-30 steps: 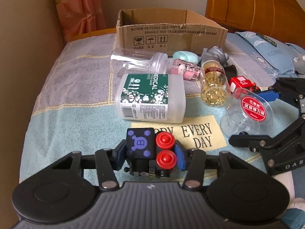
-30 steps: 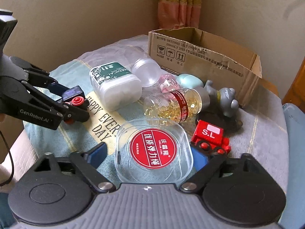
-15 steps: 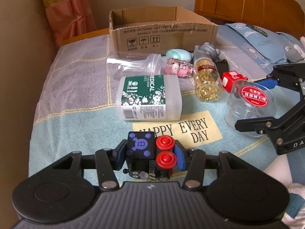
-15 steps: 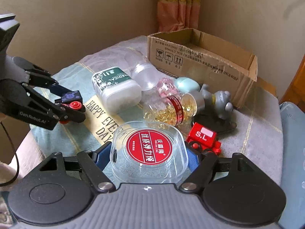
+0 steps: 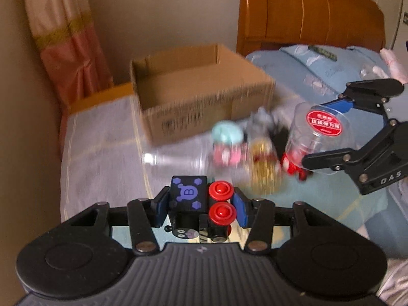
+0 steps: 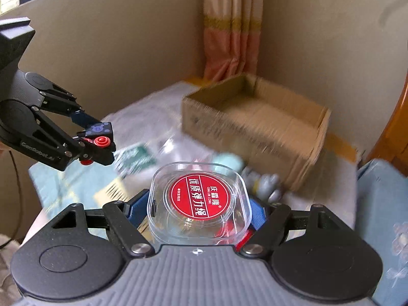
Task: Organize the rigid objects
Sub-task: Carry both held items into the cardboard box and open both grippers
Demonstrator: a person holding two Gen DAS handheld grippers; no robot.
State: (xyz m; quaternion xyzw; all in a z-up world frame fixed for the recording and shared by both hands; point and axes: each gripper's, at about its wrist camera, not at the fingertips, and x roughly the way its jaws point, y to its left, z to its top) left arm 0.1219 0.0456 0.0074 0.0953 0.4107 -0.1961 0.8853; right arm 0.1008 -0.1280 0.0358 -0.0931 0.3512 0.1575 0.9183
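Observation:
My left gripper (image 5: 200,206) is shut on a black toy block with red studs (image 5: 201,204) and holds it in the air; it also shows in the right wrist view (image 6: 98,140). My right gripper (image 6: 197,209) is shut on a clear plastic box with a red label (image 6: 200,199), lifted above the bed; it also shows in the left wrist view (image 5: 321,137). An open cardboard box (image 5: 201,97) stands ahead, and in the right wrist view (image 6: 257,130).
Blurred items lie on the bed before the box: a teal egg-shaped thing (image 5: 227,132), a pink toy (image 5: 227,153), a bottle of golden capsules (image 5: 262,170), a grey figure (image 6: 265,183). A curtain (image 5: 63,51) hangs left, a wooden headboard (image 5: 306,17) stands right.
Both grippers have risen and moved forward toward the cardboard box, each carrying its object. The right gripper closed on the clear box and lifted it off the bed.

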